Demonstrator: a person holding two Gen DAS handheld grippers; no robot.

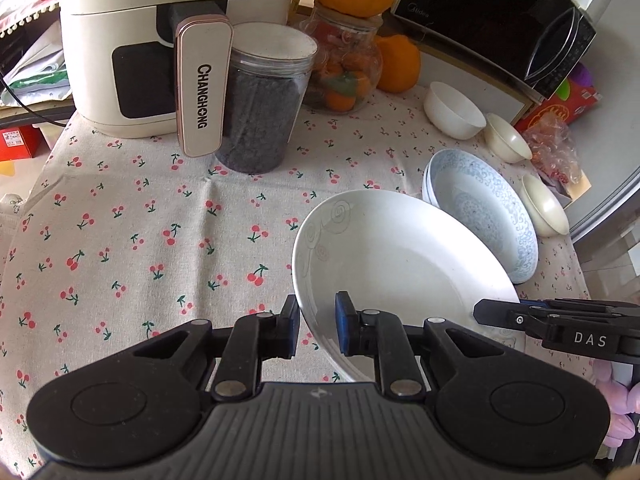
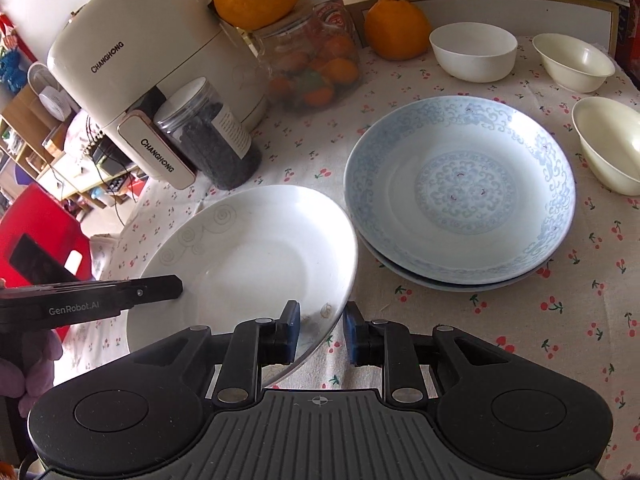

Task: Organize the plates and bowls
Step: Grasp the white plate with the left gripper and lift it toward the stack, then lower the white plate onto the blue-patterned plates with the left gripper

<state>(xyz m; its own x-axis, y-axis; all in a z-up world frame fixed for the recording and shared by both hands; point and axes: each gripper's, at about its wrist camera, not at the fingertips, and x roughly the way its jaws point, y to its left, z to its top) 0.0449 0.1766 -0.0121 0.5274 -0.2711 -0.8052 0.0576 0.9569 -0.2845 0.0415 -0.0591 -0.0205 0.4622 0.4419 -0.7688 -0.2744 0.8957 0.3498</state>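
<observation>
A white plate [image 1: 400,264] with faint swirl marks is held tilted above the cherry-print cloth. My left gripper [image 1: 318,330] has its pads on either side of the plate's left rim and is shut on it. My right gripper [image 2: 320,330] straddles the plate's right rim [image 2: 248,248], its jaws a little apart around the edge. Two stacked blue-patterned plates [image 2: 460,188] lie just right of the white plate. A white bowl [image 2: 474,56] and two cream bowls [image 2: 574,60] [image 2: 612,144] stand behind and right of them.
A cream Changhong air fryer [image 1: 132,40] stands at the back left with a dark-filled jar [image 1: 260,112] next to it. A glass jar of fruit [image 1: 340,68], oranges [image 2: 396,28] and a microwave [image 1: 492,20] line the back. The table edge runs along the right.
</observation>
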